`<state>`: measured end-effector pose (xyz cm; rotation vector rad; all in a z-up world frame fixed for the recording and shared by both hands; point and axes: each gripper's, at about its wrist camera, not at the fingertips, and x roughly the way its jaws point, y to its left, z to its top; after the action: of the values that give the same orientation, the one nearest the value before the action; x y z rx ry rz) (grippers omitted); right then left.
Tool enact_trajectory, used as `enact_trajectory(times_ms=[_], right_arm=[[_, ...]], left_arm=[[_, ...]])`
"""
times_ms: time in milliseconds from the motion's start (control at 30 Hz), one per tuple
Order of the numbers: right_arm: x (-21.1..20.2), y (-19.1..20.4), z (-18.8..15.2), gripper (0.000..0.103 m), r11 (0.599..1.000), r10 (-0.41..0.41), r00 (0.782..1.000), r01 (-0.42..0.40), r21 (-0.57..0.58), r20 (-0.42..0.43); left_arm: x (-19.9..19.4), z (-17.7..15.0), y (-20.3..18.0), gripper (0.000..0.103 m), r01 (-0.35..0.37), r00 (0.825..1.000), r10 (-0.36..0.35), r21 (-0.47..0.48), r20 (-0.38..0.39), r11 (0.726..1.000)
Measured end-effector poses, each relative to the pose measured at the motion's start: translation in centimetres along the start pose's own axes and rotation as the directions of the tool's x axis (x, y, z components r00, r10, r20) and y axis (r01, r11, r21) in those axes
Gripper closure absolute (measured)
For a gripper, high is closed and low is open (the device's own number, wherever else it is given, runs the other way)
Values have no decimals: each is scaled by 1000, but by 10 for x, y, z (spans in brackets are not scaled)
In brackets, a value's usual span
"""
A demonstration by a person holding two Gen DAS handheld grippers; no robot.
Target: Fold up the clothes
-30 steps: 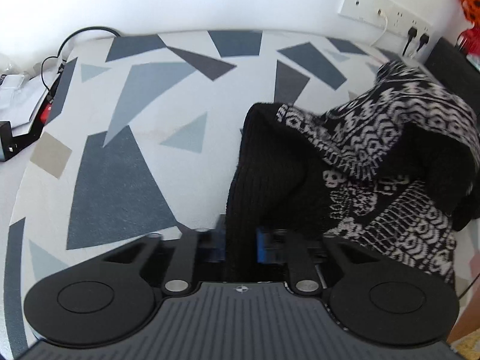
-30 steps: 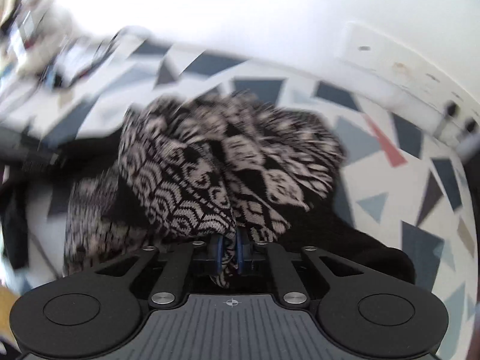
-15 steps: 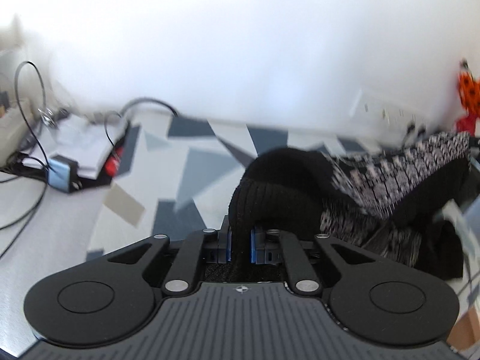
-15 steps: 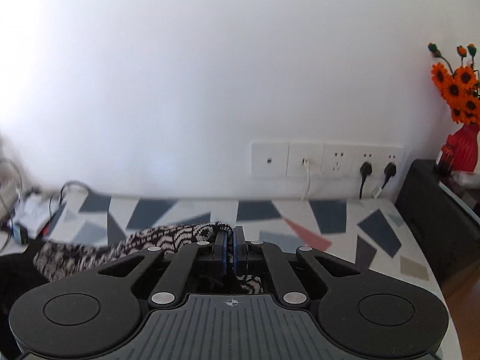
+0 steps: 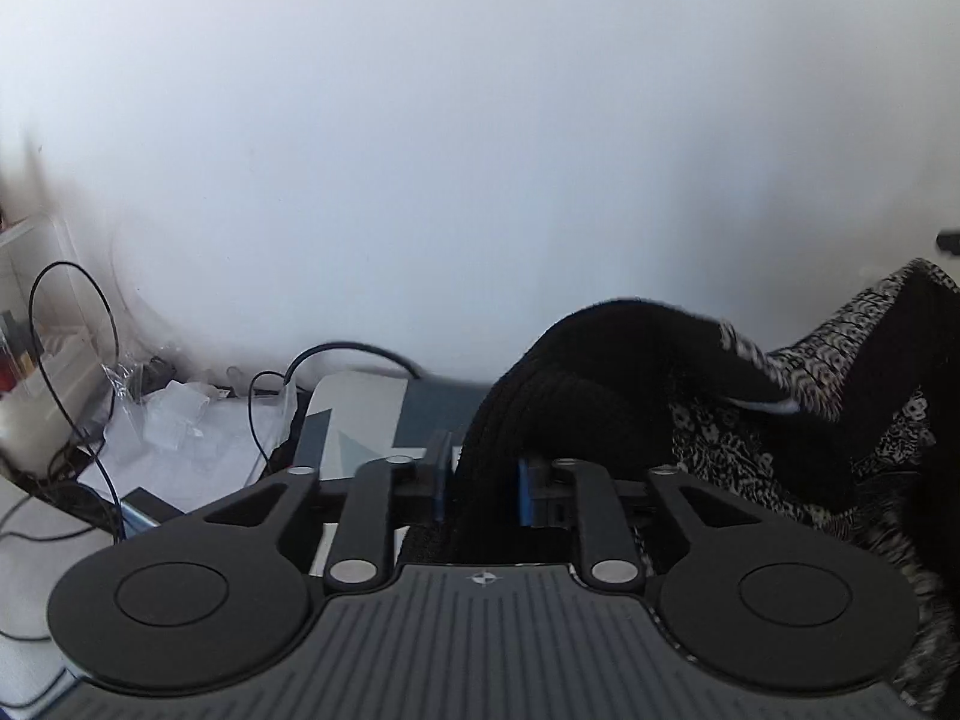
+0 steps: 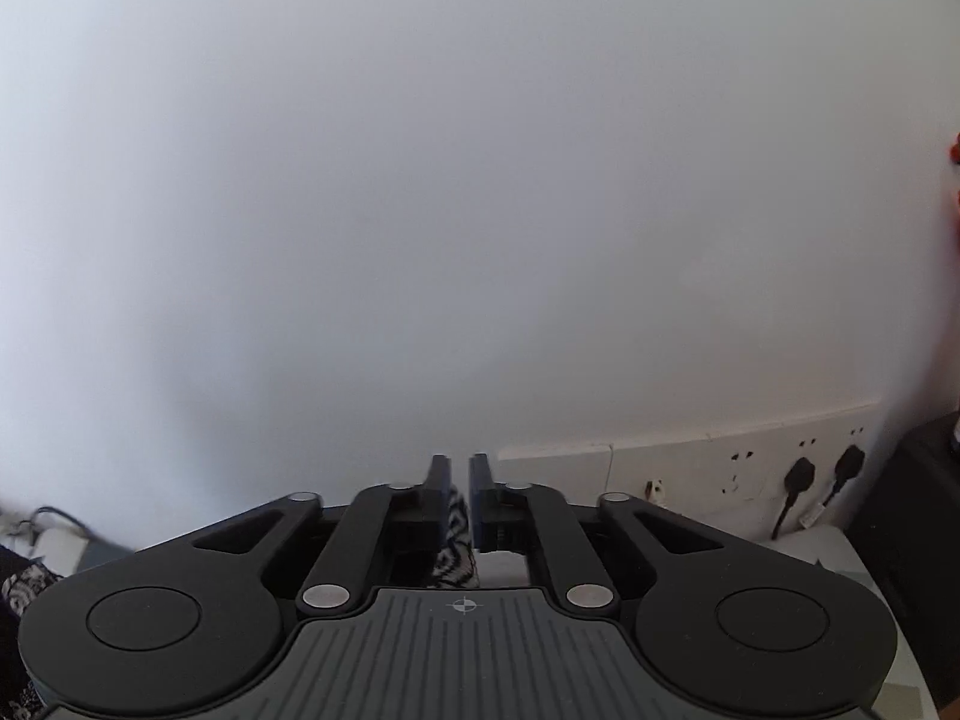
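Note:
A knitted garment, black ribbed at one edge and black-and-white patterned elsewhere, hangs lifted between my two grippers. In the left wrist view my left gripper (image 5: 483,483) is shut on the black ribbed edge (image 5: 576,396), and the patterned part (image 5: 840,360) drapes off to the right. In the right wrist view my right gripper (image 6: 459,495) is shut on a thin fold of the patterned fabric (image 6: 455,552), raised in front of the white wall. A bit of the garment also shows at the lower left of that view (image 6: 18,594).
A table with a grey geometric-pattern cover (image 5: 360,414) lies below. Cables, plastic wrap and papers (image 5: 174,420) clutter its left end. A wall socket strip with black plugs (image 6: 798,474) and a black cabinet (image 6: 912,540) are at the right.
Both grippers have risen from the table with the garment, and both views have tilted up toward the wall. The garment went from a heap on the table to hanging between them.

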<state>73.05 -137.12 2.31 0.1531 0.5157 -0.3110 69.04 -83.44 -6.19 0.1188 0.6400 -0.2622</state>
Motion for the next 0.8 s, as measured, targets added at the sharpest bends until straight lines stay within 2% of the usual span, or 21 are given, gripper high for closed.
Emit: enact_trajectory(times_ms=[33,67,167,267,433,600,800], right_arm=[[10,-2,-3,67,1000,-15,1000,15,3,-25],[15,-4,-9,62,1000,-18,999,17,-4,-37],[21,-14,-30,62,999,-25,997,22,-39,-70],[14,-36,-56,62,999,-28,991,25,-25,-134],[-24,-79,-103,62,996,-67,977,78,47,-201],[-90,-106,-161,62,975,-154,954,188,115,-256],[-165,-123,-221,62,905,-310,899,379,194,-311]], left_arm=[[2,-3,-3,46,4,1000,-4,10,-4,1000],[3,-6,-6,38,9,1000,-9,20,-8,1000],[3,-17,-8,38,47,998,-46,21,-42,999],[-2,-32,-3,38,86,992,-86,-1,-88,996],[-20,-62,6,38,136,981,-137,-13,-138,991],[-43,-90,10,38,187,969,-184,-1,-167,982],[-62,-112,8,38,257,951,-251,12,-179,966]])
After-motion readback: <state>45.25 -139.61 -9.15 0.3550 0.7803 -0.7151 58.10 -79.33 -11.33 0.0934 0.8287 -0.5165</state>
